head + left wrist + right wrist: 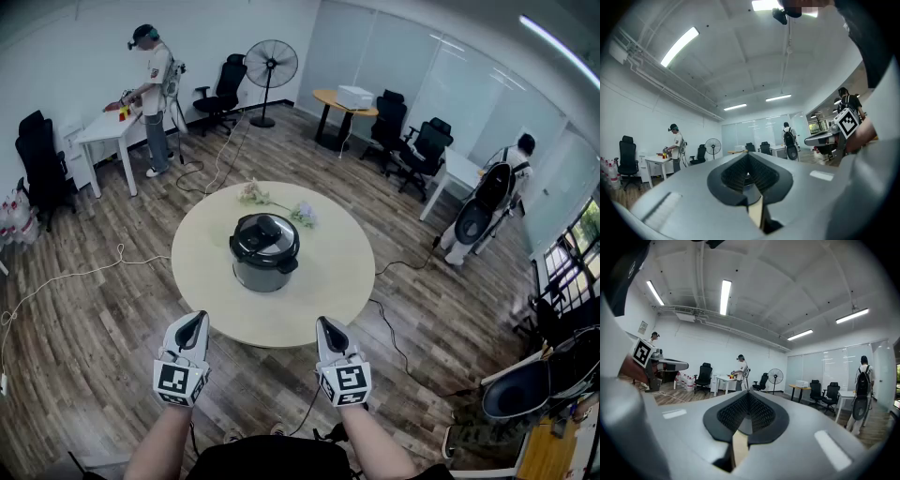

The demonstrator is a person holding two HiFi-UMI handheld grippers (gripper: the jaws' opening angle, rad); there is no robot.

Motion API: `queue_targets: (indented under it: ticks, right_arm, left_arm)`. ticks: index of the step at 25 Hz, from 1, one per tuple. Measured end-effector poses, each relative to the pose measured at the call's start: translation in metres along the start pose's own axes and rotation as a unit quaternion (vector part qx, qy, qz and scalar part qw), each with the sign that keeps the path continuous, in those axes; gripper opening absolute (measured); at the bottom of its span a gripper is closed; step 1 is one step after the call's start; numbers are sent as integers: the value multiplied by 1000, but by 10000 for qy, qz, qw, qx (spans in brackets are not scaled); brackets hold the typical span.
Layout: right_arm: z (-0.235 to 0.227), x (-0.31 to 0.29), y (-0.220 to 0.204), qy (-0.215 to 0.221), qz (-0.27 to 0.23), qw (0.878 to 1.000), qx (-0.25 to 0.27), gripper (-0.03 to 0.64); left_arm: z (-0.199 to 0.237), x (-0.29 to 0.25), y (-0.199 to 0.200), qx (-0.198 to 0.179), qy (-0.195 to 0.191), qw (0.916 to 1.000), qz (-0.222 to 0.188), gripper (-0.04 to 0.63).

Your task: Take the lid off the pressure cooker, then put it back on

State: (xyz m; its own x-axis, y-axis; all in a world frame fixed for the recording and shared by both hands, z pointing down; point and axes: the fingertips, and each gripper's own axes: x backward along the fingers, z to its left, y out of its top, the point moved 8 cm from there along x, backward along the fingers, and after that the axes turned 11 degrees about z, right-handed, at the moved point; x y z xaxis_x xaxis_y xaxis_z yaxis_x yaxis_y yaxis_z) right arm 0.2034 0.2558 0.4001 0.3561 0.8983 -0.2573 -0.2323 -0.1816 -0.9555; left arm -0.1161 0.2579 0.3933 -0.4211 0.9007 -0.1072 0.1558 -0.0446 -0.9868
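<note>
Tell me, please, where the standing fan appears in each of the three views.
Head view: the standing fan is at top centre, against the far wall.
Left gripper view: the standing fan is left of centre, at mid-height.
Right gripper view: the standing fan is right of centre, at mid-height.
Shared landmark: the person in a white T-shirt, left of it in every view.

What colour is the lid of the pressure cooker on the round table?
Black, glossy, on the pressure cooker's lid; clearest in the head view.
</note>
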Motion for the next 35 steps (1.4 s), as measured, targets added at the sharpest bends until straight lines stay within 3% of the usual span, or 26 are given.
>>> queue_targets:
  ticks: [15,16,17,19,23,27,28,29,30,35]
  right_arm:
    - [21,-10,17,260,-219,9993,140,9]
    - [22,-15,21,323,-171,9992,153,137]
    - [23,-20,26,397,-69,9991,130,549]
    - [22,-29,38,535,92,9985,53,591]
    - [24,-41,59,460,-12,9989,82,592]
    - [33,-55,68,437,3,9989,146,592]
    - [35,-58,68,439,39,9989,168,592]
    - [35,-62,69,442,84,9988,199,592]
    - [35,-68,69,448,129,9986,230,592]
    - [20,-109,77,572,192,9980,207,592]
  left_arm:
    - [21,8,-11,38,-86,10000,-6,0]
    - [23,9,-12,8,-133,9999,-8,0]
    - [25,10,-12,-28,-194,9998,-7,0]
    - [29,11,-15,-47,-319,9995,20,1]
    - [46,9,-27,89,-395,9992,59,2]
    - [63,6,-35,165,-468,9986,-181,2]
    - [65,1,-37,197,-537,9979,-288,29]
    - [66,-6,-38,264,-615,9971,-357,358]
    - [68,-14,-40,338,-681,9965,-360,587]
    - [78,-54,-53,153,-862,9962,18,586]
